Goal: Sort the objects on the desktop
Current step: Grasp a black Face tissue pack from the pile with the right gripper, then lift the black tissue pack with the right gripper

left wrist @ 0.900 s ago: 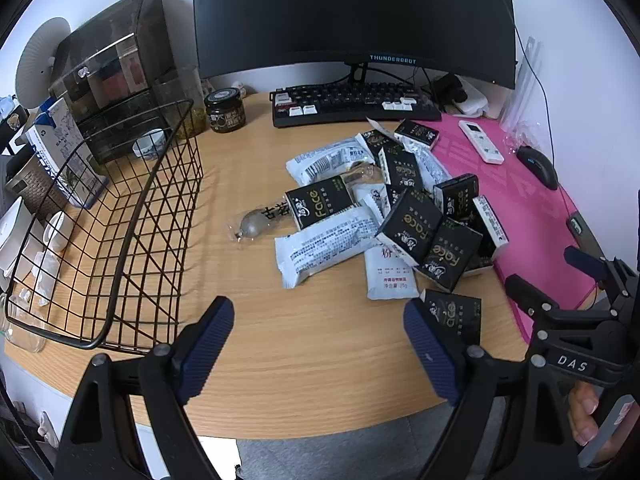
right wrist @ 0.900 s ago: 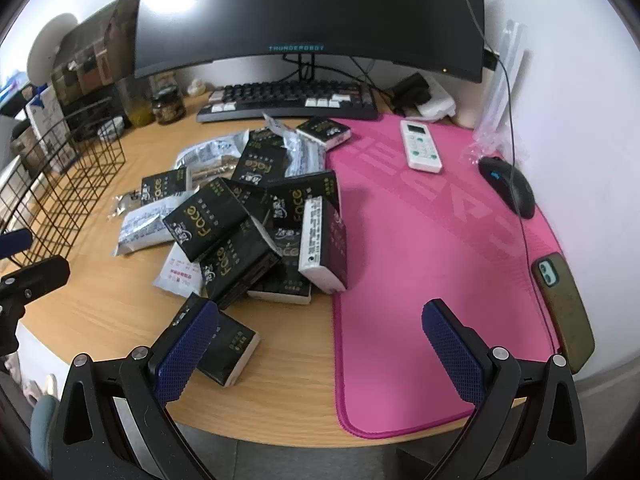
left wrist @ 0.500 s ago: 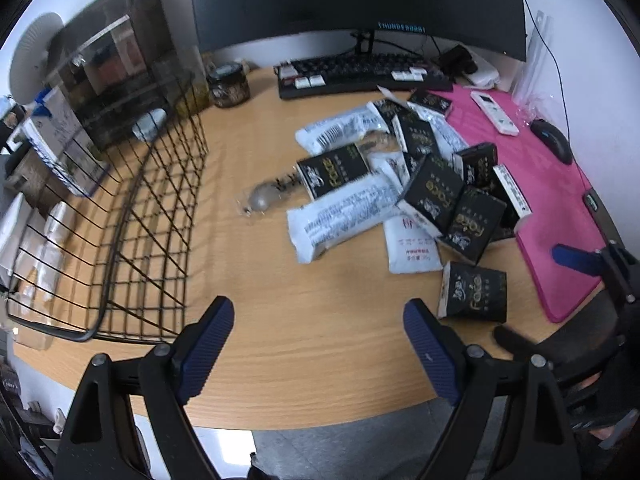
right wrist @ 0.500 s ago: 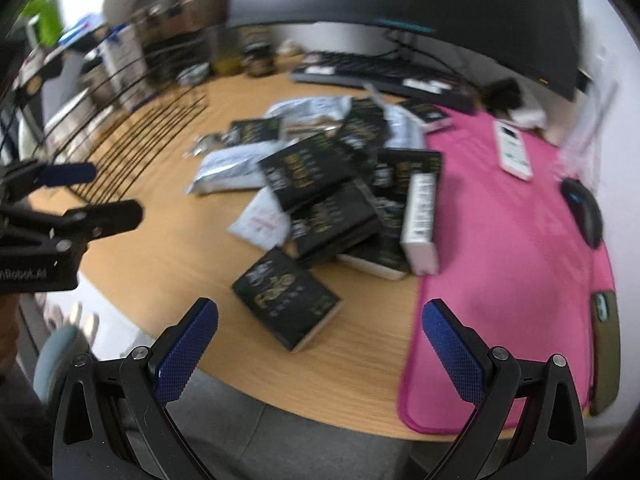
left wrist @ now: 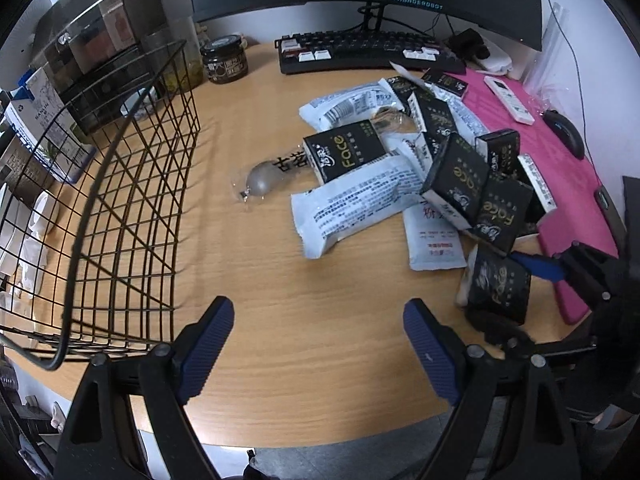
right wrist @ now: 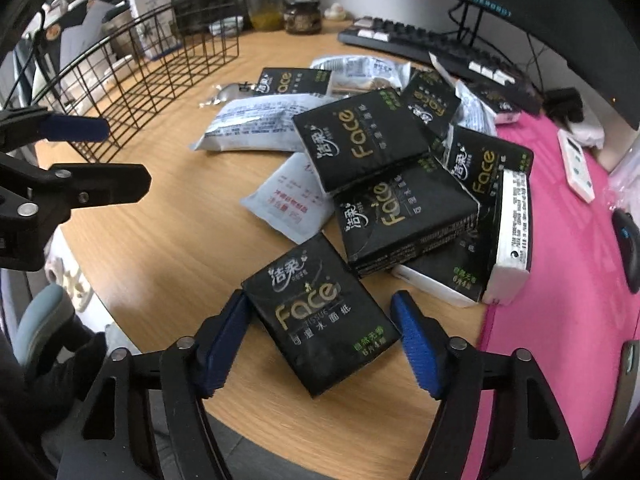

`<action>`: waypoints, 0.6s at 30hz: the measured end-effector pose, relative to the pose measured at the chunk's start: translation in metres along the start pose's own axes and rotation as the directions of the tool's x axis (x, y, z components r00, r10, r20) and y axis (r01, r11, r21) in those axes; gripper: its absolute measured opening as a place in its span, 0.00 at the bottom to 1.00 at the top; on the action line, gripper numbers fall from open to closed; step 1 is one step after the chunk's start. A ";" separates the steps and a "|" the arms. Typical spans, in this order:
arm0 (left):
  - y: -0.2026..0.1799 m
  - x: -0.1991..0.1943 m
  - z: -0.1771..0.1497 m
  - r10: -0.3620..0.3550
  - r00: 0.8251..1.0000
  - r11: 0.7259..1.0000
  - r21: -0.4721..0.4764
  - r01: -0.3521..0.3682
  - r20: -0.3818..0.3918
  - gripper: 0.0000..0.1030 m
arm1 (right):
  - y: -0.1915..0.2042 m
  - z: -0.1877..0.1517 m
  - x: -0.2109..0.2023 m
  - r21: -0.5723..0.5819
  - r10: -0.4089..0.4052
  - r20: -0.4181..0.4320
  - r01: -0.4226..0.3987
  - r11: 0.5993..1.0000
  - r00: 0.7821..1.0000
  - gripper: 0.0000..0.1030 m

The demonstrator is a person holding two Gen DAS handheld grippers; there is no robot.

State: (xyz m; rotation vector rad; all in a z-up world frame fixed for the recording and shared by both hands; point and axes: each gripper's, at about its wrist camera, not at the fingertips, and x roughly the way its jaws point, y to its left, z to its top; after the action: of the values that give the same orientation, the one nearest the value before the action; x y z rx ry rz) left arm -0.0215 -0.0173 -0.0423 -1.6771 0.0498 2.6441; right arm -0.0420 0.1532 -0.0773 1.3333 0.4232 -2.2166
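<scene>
A heap of black "Face" tissue packs (right wrist: 368, 144) and white sachets (left wrist: 356, 204) lies on the wooden desk. One black tissue pack (right wrist: 320, 312) lies apart near the front edge. My right gripper (right wrist: 320, 340) is open with its jaws on either side of this pack; the left pad touches it. The same pack (left wrist: 498, 284) shows in the left wrist view between the right gripper's fingers. My left gripper (left wrist: 318, 348) is open and empty above bare desk, right of the black wire basket (left wrist: 120, 216).
A pink desk mat (right wrist: 560, 240) holds a white remote (right wrist: 576, 168), a mouse (right wrist: 626, 240) and a phone at the right edge. Keyboard (left wrist: 368, 50), monitor and a dark jar (left wrist: 224, 64) stand at the back. Boxes and a carton stand behind the basket.
My right gripper has swung left and moved down to the desk edge, its jaws now straddling the lone black pack. My left gripper has shifted slightly forward.
</scene>
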 end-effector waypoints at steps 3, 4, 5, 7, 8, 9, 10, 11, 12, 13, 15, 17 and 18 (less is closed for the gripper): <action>-0.003 0.005 0.003 -0.011 1.000 1.000 0.005 0.011 -0.014 0.84 | -0.006 0.000 -0.004 0.034 0.037 -0.017 -0.036 0.999 0.999 0.48; -0.006 0.005 0.004 -0.014 1.000 1.000 0.011 0.014 -0.015 0.84 | -0.010 -0.001 -0.007 0.045 0.062 -0.021 -0.061 0.997 0.998 0.47; -0.008 0.006 0.005 -0.017 1.000 1.000 0.017 0.017 -0.014 0.84 | -0.011 -0.001 -0.010 0.047 0.066 -0.018 -0.065 0.997 0.998 0.46; -0.013 0.006 0.009 -0.025 1.000 0.999 0.028 0.025 -0.010 0.84 | -0.015 -0.002 -0.018 0.049 0.057 -0.012 -0.056 0.997 0.998 0.46; -0.016 0.005 0.011 -0.027 1.000 0.999 0.033 0.027 -0.007 0.84 | -0.018 -0.003 -0.022 0.053 0.063 -0.007 -0.063 0.997 0.998 0.46; -0.020 0.005 0.013 -0.028 1.000 0.999 0.041 0.028 -0.004 0.84 | -0.020 -0.003 -0.027 0.058 0.072 -0.002 -0.072 0.996 0.997 0.46; -0.023 0.006 0.015 -0.028 1.000 0.998 0.047 0.028 -0.004 0.84 | -0.024 -0.005 -0.030 0.063 0.081 -0.002 -0.080 0.995 0.997 0.46; -0.027 0.007 0.017 -0.029 1.000 0.998 0.058 0.029 -0.005 0.84 | -0.026 -0.007 -0.032 0.065 0.079 -0.005 -0.079 0.995 0.997 0.46; -0.031 0.007 0.020 -0.031 0.999 0.997 0.064 0.031 -0.008 0.84 | -0.028 -0.011 -0.034 0.067 0.075 -0.005 -0.074 0.995 0.997 0.46; -0.034 0.008 0.022 -0.036 0.999 0.997 0.068 0.036 -0.010 0.84 | -0.032 -0.016 -0.035 0.071 0.070 -0.010 -0.069 0.995 0.997 0.46; -0.044 0.009 0.028 -0.050 0.999 0.995 0.088 0.051 -0.007 0.84 | -0.039 -0.024 -0.038 0.083 0.073 -0.018 -0.071 0.994 0.997 0.46; -0.059 0.012 0.034 -0.059 0.998 0.991 0.118 0.060 -0.011 0.84 | -0.048 -0.032 -0.043 0.109 0.124 -0.021 -0.121 0.987 0.992 0.46; -0.064 0.014 0.036 -0.064 0.998 0.989 0.130 0.065 -0.013 0.84 | -0.051 -0.037 -0.045 0.120 0.136 -0.022 -0.132 0.984 0.990 0.46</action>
State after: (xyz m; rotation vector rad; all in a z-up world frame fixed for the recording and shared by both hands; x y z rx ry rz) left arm -0.0585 0.0481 -0.0407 -1.6209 0.1617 2.5274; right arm -0.0274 0.2262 -0.0545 1.4145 0.2085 -2.1408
